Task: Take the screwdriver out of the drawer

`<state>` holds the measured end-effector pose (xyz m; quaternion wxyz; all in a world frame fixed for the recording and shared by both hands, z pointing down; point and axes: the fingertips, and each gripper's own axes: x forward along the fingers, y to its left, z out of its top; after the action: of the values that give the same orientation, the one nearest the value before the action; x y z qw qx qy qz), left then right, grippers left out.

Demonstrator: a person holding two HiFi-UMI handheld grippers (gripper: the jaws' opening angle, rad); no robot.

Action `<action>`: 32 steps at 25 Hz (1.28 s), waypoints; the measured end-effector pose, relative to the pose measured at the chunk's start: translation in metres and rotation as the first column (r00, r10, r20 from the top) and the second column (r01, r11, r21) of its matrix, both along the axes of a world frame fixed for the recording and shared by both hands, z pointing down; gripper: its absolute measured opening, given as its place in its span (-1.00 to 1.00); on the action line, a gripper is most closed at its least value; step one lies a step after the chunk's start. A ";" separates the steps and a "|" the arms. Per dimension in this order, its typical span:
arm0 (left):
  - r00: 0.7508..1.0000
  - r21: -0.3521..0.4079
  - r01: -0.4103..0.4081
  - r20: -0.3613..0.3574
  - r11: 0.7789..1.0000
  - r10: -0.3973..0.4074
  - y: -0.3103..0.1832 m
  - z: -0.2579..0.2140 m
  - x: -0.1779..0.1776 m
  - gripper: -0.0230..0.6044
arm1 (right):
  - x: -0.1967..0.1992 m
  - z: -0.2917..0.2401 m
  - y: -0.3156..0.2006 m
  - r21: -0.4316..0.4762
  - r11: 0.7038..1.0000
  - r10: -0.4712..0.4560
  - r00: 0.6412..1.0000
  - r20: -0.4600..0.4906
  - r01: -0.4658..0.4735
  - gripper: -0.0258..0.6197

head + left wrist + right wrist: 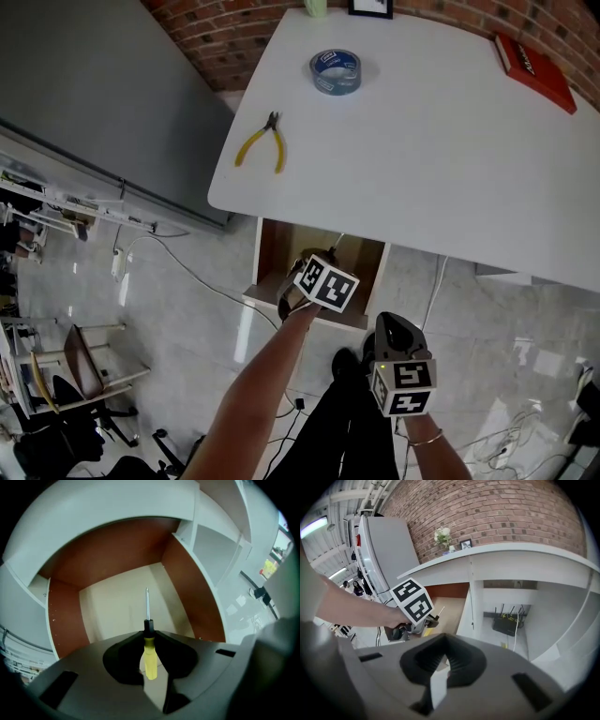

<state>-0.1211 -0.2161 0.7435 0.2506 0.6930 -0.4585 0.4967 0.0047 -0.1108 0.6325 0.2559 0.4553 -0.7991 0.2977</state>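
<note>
The drawer point(273, 249) stands pulled out under the white table point(431, 169); it has brown walls point(112, 555) and a pale floor. My left gripper point(324, 266) hangs over it, pointing steeply down. Its jaws are shut on the yellow handle of the screwdriver point(150, 660). The metal shaft point(147, 604) sticks out ahead, above the drawer floor. In the right gripper view the left gripper point(423, 620) shows with the shaft tip point(439, 611) over the drawer point(452, 604). My right gripper point(394, 336) waits lower right of the drawer. Its jaws point(444, 641) look shut with nothing in them.
On the table lie yellow-handled pliers point(262, 142), a blue tape roll point(336, 71) and a red book point(534, 70). A grey cabinet point(94, 94) stands left. A router point(506, 623) with cables sits under the table. More cables run across the floor point(178, 267).
</note>
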 end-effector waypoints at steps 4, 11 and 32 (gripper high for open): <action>0.999 0.044 0.012 -0.030 0.999 -0.011 0.007 -0.025 0.001 -0.72 | -0.002 -0.011 0.003 0.010 1.000 -0.005 1.000 -0.002 0.005 -0.92; 0.996 0.117 0.028 -0.083 0.993 -0.018 0.018 -0.080 0.006 -0.72 | -0.003 -0.041 0.001 0.034 0.999 -0.015 1.000 -0.003 0.015 -0.92; 0.977 0.260 0.102 -0.207 0.960 -0.047 0.071 -0.221 0.006 -0.72 | 0.005 -0.130 0.015 0.081 0.997 -0.013 1.000 0.020 0.012 -0.92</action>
<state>-0.1148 -0.1451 0.5225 0.2170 0.7489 -0.5204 0.3483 0.0093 -0.0955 0.5025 0.2312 0.4571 -0.8159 0.2682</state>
